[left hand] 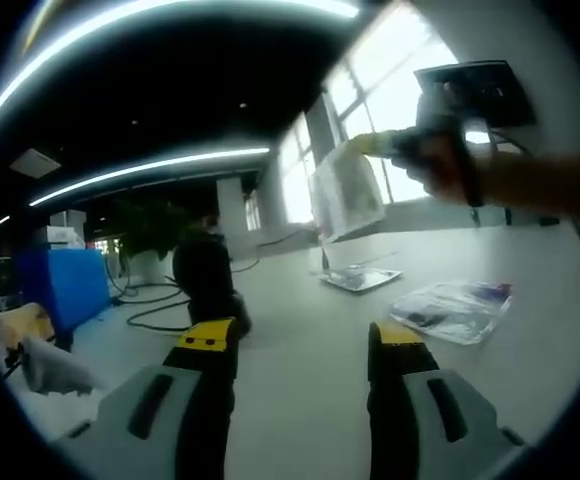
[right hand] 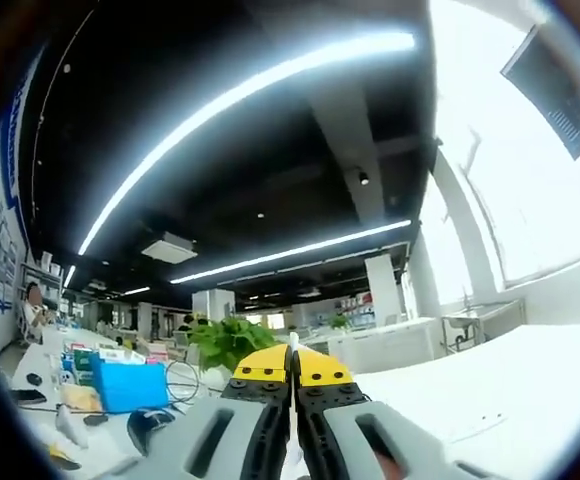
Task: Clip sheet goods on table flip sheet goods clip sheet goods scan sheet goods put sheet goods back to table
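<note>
right gripper [right hand: 292,378] jaws pinched on a thin white sheet [left hand: 346,192], held high over the table [left hand: 300,330] | left gripper [left hand: 302,345] jaws spread, idle, low | bagged goods [left hand: 452,308] lie flat near scanner plate [left hand: 360,278] | risk: edge-only pinch, sheet may swing or slip loose

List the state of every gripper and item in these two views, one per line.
Left gripper: open, empty, above the table.
Right gripper: shut on the sheet, raised above the table.
Clear sheet pack: held up in the air, hanging tilted.
Plastic bag: lying flat on the white table.
Flat item under the held sheet: lying on the table.
Ceiling light strips: on.
</note>
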### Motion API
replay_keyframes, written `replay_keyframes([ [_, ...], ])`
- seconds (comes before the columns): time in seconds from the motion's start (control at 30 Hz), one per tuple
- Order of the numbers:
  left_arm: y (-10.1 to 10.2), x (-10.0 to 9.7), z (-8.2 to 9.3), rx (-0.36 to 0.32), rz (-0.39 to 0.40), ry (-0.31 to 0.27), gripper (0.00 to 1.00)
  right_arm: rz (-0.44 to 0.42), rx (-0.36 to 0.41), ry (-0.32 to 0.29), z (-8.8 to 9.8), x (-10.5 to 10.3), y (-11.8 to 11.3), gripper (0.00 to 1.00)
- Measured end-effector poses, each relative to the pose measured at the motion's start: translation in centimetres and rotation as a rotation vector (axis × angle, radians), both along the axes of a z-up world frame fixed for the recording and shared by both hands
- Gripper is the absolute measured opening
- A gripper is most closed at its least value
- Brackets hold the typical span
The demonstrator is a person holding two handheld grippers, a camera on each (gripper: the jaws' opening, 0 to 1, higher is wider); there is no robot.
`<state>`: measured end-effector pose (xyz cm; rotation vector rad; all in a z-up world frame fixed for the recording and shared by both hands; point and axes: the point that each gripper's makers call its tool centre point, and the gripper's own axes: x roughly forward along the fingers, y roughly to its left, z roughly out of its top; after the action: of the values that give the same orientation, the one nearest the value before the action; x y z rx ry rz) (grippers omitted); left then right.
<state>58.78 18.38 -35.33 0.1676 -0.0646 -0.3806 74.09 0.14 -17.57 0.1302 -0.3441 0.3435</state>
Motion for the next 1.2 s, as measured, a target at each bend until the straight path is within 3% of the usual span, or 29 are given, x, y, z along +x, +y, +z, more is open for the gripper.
replay_keyframes([
  [0.17,0.2,0.2,0.0,-0.005,0.005,0.001,0.44,0.002,0.014,0.002,0.2,0.8,0.8,0.00],
  [0.67,0.1,0.1,0.0,-0.008,0.000,0.003,0.44,-0.011,-0.015,0.014,-1.5,2.3,2.7,0.00],
  [1.2,0.0,-0.1,0.1,-0.016,0.001,0.003,0.44,-0.016,-0.044,0.019,-2.5,2.7,3.8,0.00],
])
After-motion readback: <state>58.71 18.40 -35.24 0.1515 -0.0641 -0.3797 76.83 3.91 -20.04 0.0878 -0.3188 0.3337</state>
